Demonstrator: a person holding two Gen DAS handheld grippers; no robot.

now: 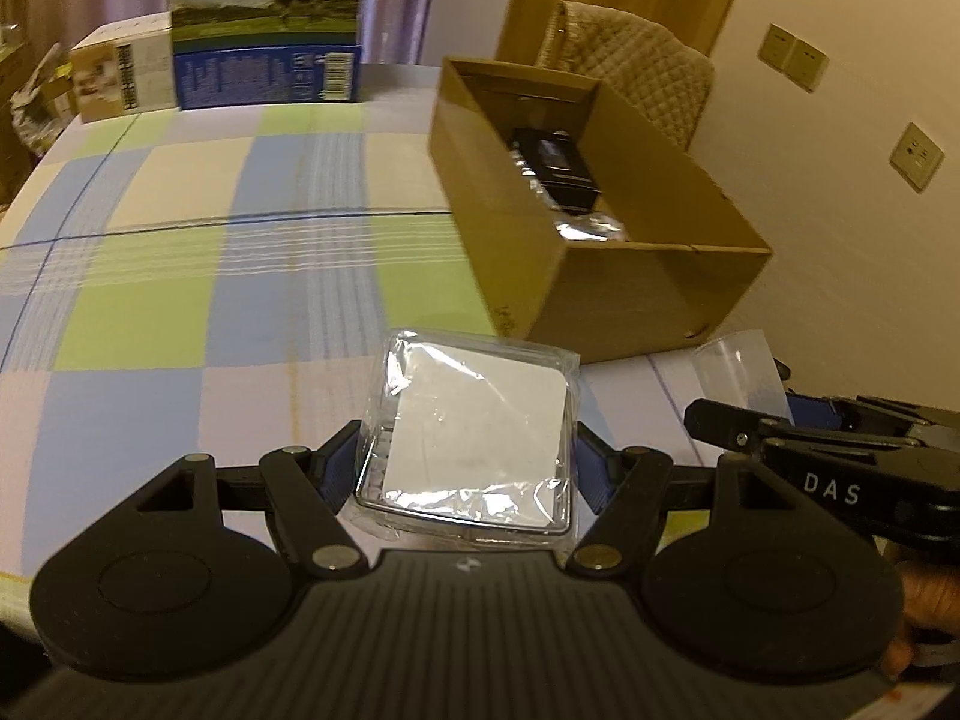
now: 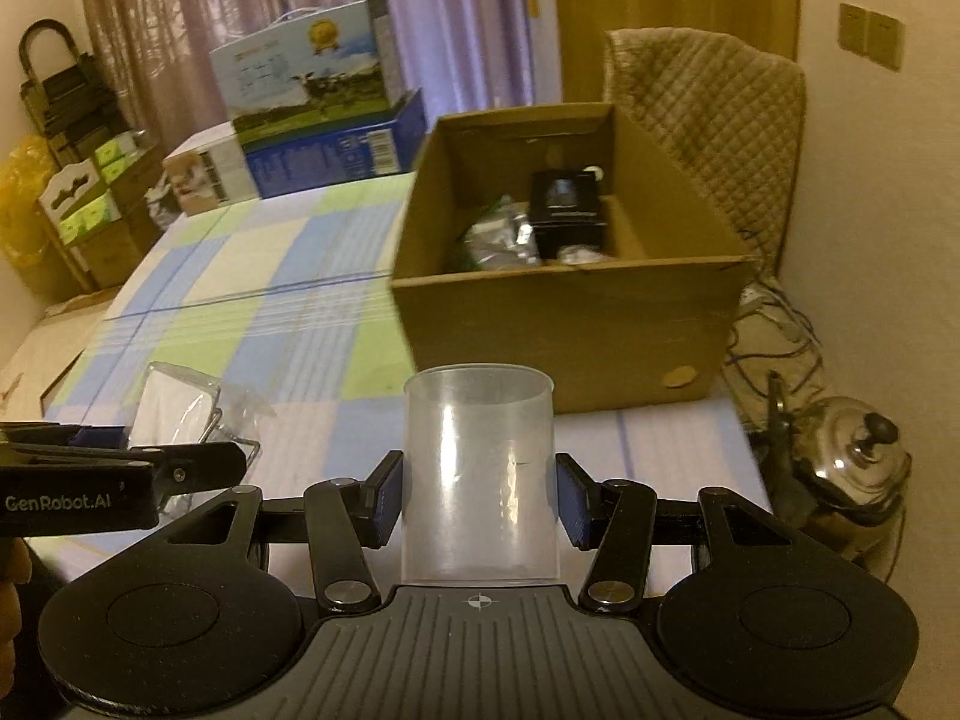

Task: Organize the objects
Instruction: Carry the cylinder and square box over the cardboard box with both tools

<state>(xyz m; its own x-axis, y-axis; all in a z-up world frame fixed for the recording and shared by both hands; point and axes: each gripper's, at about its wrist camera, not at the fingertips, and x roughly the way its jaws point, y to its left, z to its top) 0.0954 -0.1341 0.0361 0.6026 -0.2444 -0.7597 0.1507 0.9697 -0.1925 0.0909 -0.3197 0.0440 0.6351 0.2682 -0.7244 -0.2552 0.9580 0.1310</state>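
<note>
A flat white square card sealed in a crinkled clear plastic packet [image 1: 471, 435] sits between the blue pads of the left tool [image 1: 465, 468]. A translucent plastic cup [image 2: 479, 474] stands upright between the pads of the right tool [image 2: 479, 501]. Beyond both, an open cardboard box [image 2: 570, 324] rests on the checked surface [image 1: 180, 276], holding a black box [image 2: 564, 210] and silvery wrapped packets [image 2: 498, 240].

I see a white packet [image 1: 474, 438] sealed in glossy, crinkled clear plastic film, and a cup [image 2: 478, 474] of frosted, translucent smooth plastic. My tongs are matt black plastic with ribbed blue pads [image 2: 569, 501]. The box [image 2: 570, 324] is plain matt brown cardboard. Checked woven cloth covers the tabletop [image 1: 180, 276]. The kettle [image 2: 852, 468] is shiny polished metal.
</note>
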